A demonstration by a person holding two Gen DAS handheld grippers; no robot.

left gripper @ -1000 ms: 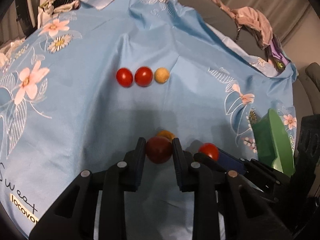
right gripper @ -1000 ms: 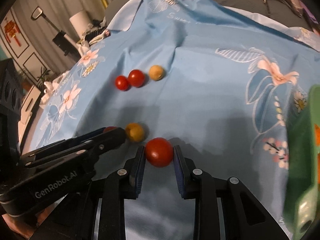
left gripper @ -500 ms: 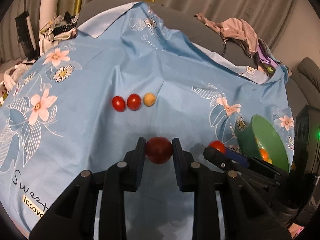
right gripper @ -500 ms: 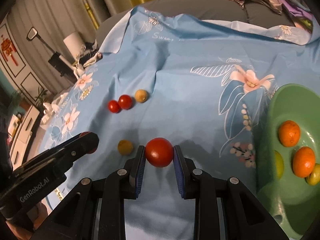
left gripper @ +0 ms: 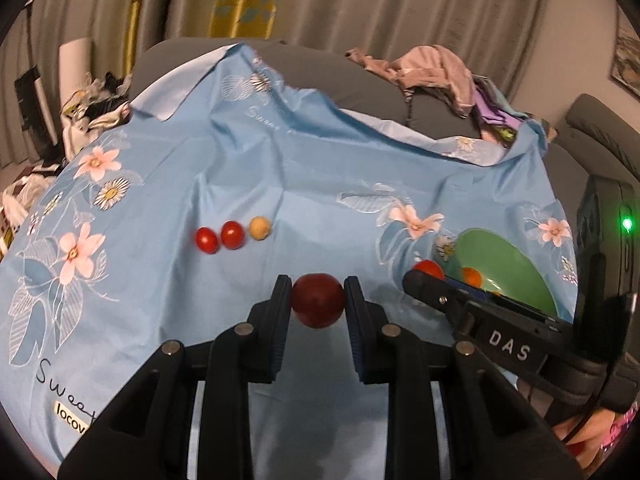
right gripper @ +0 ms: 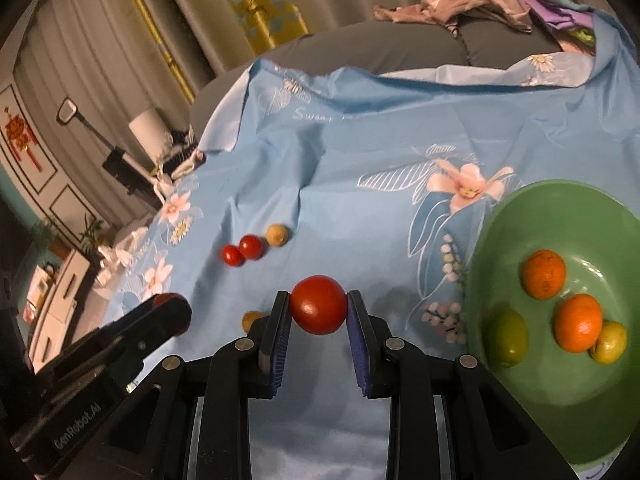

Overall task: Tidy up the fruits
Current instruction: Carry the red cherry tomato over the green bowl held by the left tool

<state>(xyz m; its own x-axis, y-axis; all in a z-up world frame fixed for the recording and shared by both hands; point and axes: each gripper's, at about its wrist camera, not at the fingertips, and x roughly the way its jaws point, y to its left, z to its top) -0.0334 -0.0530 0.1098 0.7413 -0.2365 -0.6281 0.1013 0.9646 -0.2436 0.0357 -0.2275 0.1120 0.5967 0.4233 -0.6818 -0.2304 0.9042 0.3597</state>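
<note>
Plainly, each gripper carries one fruit clear of the cloth. The dark red tomato [left gripper: 318,300] sits clamped between the pads of the left gripper [left gripper: 318,300], held across its widest part; the brighter red tomato [right gripper: 318,310] is clenched the same way in the right gripper [right gripper: 318,310].

Both fruits look light, round and smooth-skinned, so they would likely roll or squirt out if pinched off-centre. The skin is thin and the flesh soft, so I judge that only a gentle squeeze is wanted; pressing harder risks bruising or splitting. The grip across the middle, with the pads flat on opposite sides, looks the soundest hold.

Below them lies the blue flowered cloth [right gripper: 360,168], creased and draped over a grey couch [left gripper: 320,68], a soft, uneven bed where a dropped fruit may roll away. Toward the cloth's middle, three small fruits lie in a row: two cherry tomatoes [left gripper: 207,240] [left gripper: 233,234] touching, and a yellow fruit [left gripper: 259,227] just beside them. Another small yellow fruit [right gripper: 251,319] rests on the cloth just left of the right gripper's left finger.

Near the cloth's right edge stands a green bowl [right gripper: 592,208], holding two oranges [right gripper: 545,273] [right gripper: 579,322] and two yellow-green citrus fruits [right gripper: 507,336] [right gripper: 609,341]. A heap of clothes [left gripper: 432,68] lies at the far edge on the couch.
</note>
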